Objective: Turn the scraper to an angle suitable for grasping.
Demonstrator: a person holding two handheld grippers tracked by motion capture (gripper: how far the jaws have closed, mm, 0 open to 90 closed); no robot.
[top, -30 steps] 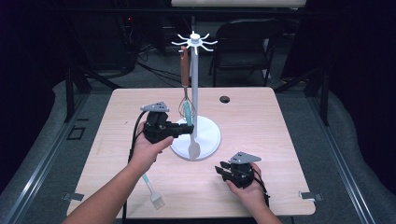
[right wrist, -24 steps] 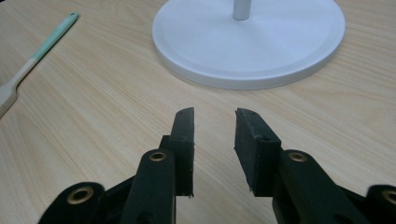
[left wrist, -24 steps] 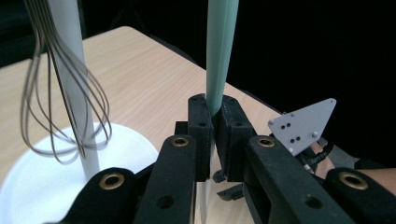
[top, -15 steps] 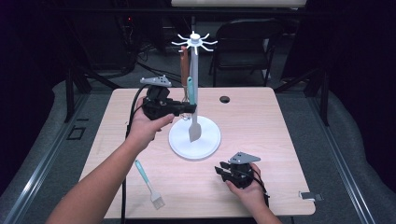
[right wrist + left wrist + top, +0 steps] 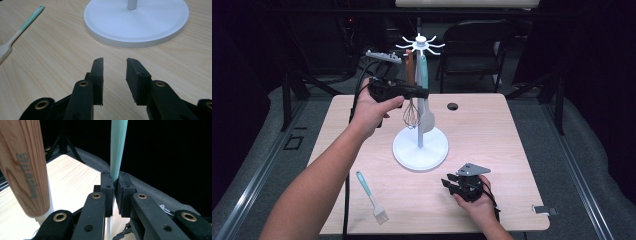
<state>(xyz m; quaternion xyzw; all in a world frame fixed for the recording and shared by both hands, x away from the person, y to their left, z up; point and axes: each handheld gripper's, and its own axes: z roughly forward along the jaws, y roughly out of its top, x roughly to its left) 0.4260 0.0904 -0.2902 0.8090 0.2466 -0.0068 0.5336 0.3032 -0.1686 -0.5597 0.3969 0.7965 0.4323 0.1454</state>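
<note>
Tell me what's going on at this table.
A person works with a tool in each hand. The left tool is shut on the teal handle of a spatula, held up beside the white rack, where a whisk with a wooden handle hangs. The right tool rests open on the table, holding nothing. A teal brush lies on the table near the front edge.

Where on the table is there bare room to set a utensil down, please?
The far right corner, beyond the dark hole, is bare, as is the near left edge beside the pastry brush. The middle is crowded by the rack's white base, with the right gripper resting just in front of it.
</note>
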